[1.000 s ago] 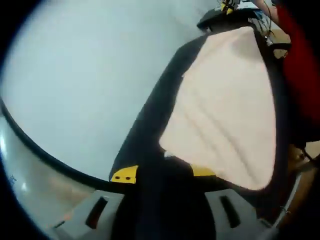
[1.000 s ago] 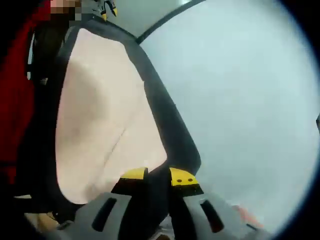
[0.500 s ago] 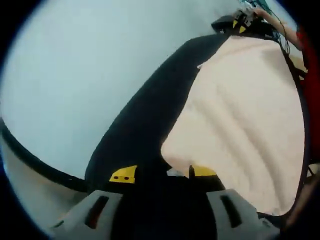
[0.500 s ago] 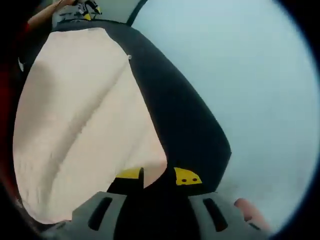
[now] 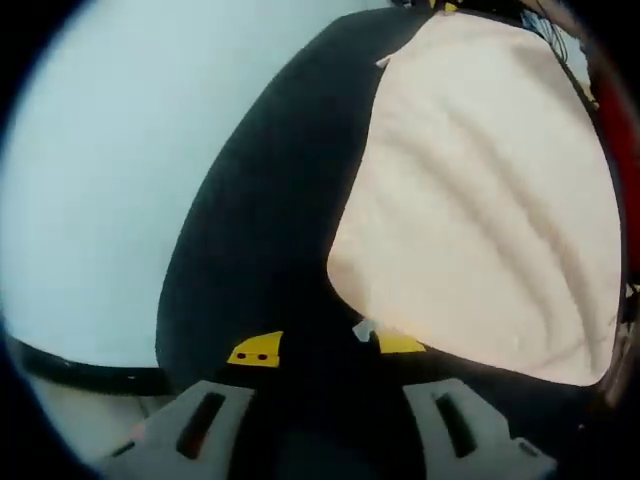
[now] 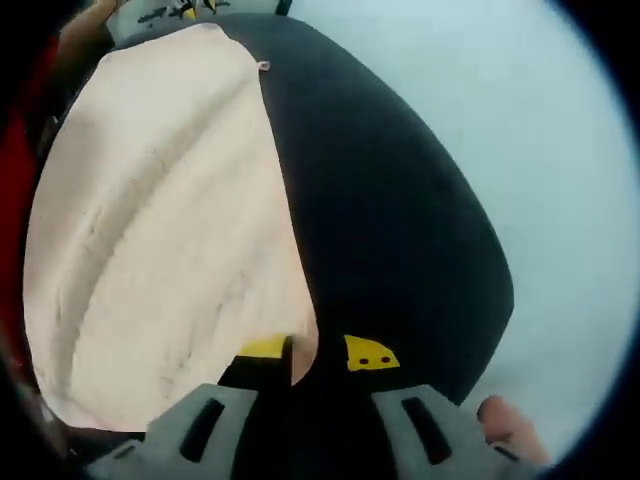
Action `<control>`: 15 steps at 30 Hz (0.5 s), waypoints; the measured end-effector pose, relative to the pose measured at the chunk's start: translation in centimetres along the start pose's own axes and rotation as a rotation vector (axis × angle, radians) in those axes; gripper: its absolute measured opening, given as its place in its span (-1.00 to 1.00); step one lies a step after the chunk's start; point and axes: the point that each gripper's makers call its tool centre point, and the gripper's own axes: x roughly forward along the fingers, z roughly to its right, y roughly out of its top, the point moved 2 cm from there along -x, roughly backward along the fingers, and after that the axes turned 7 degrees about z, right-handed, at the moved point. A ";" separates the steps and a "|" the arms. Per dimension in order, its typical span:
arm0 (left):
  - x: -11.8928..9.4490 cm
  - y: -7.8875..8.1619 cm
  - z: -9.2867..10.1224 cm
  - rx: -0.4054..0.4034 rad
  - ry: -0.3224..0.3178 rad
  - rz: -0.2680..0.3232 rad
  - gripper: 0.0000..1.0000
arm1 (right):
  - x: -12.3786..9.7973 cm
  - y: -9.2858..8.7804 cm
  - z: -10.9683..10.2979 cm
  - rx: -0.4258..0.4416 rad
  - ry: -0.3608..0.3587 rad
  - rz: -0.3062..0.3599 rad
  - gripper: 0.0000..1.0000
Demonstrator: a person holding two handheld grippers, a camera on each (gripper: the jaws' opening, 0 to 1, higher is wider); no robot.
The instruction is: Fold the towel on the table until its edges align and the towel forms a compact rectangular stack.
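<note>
A cream towel hangs stretched between my two grippers over a black tabletop. My left gripper is shut on one near corner, a small tag showing beside its right yellow-tipped jaw. In the right gripper view the towel spreads up and to the left, with soft diagonal creases. My right gripper is shut on the towel's edge, which runs down between its yellow tips. The towel's far corner, where the left gripper holds it, reaches the top of that view.
The black tabletop has a rounded edge, with a pale blue-grey surface beyond it. A red sleeve shows behind the towel. A fingertip of the person's hand sits beside the right gripper's body.
Both views have tipped toward the table, so the black top takes up more of each. The towel now lies wider and flatter between the grippers, both holding their corners throughout.
</note>
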 end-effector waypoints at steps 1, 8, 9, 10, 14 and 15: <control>0.3 0.1 -0.4 -0.018 -0.001 0.003 -0.47 | 0.2 -0.1 0.0 -0.001 0.005 0.003 -0.75; 1.1 -0.8 0.6 -0.077 -0.130 -0.019 -0.49 | 0.3 -0.5 -0.6 0.006 0.043 0.021 -0.94; 1.2 -1.0 0.1 -0.088 -0.130 -0.014 -0.49 | 0.2 -0.5 -0.4 -0.024 0.035 0.025 -0.95; 1.3 -1.1 0.1 -0.101 -0.125 -0.013 -0.49 | 0.1 -0.5 -0.5 -0.026 0.033 0.025 -0.96; 1.4 -1.4 0.3 -0.134 -0.120 -0.020 -0.49 | -0.3 -0.5 1.1 -0.068 -0.072 0.023 -0.96; 1.4 -1.2 0.5 -0.143 -0.124 -0.011 -0.49 | -0.2 -0.5 1.2 -0.058 -0.077 0.026 -0.96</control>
